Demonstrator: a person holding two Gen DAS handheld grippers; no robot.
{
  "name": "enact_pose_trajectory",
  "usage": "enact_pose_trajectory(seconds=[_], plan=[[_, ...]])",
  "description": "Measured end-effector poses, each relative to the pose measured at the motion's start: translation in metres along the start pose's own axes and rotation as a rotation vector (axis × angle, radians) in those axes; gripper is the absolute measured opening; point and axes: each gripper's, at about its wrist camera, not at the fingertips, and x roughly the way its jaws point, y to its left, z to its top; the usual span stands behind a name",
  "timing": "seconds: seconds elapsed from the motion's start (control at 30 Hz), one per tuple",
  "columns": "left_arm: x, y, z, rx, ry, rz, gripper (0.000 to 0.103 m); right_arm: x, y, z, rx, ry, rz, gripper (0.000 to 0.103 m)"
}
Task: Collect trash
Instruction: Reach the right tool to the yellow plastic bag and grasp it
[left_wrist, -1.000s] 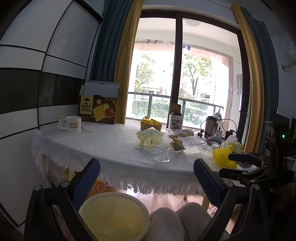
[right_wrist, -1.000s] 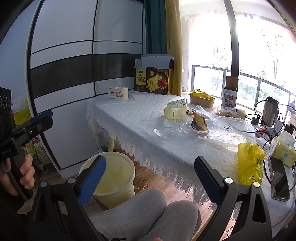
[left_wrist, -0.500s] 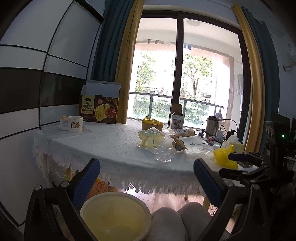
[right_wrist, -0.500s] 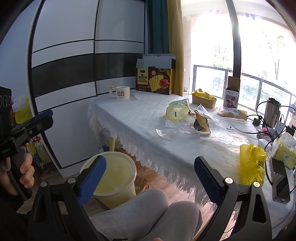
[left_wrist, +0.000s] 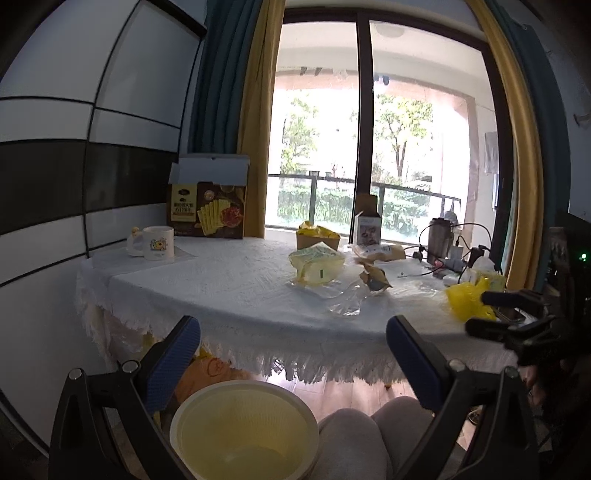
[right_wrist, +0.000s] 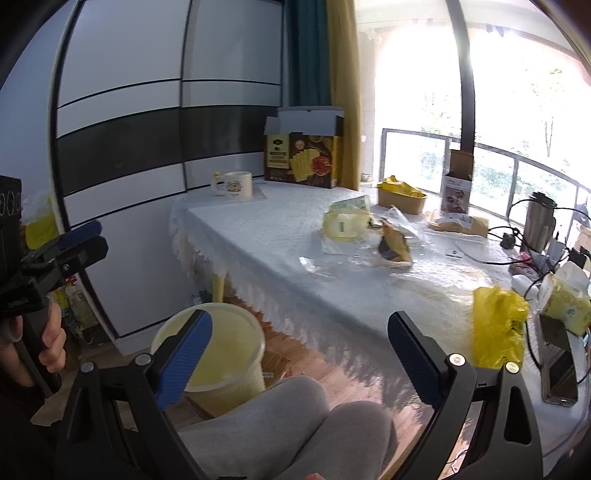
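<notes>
- While both claws hang released and empty, wrappers (right_wrist: 393, 245) lie ahead on the worktop (right_wrist: 280, 251)
- Right claw (right_wrist: 299, 354) nearer; bin (right_wrist: 218, 350) below-left

The yellow bin (left_wrist: 243, 432) is cut off by the bottom edge in the left wrist view. Print on the cracker box (right_wrist: 303, 158) behind the mug (right_wrist: 238, 184) is too small to read. The phone (right_wrist: 559, 369) beside the yellow bag (right_wrist: 498, 325) is partly hidden.
</notes>
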Motion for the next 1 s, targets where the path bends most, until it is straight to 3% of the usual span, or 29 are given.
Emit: enact_pose_trajectory(seconds=[0.3,0.53,0.93,1.0], plan=[[0.066,-0.011,0.013,0.013,0.067,-0.093,0.101,0.003,-0.075,0.003,0.081,-0.003,-0.214,0.095],[0.134,-0.034,0.020,0.083,0.149,-0.159,0.101,0.022,-0.130,-0.007,0.130,0.052,-0.342,0.095],[0.242,-0.081,0.006,0.205,0.271,-0.222,0.101,0.055,-0.166,-0.028,0.199,0.109,-0.342,0.095],[0.255,-0.086,0.006,0.215,0.276,-0.239,0.096,0.054,-0.167,-0.030,0.206,0.100,-0.340,0.095]])
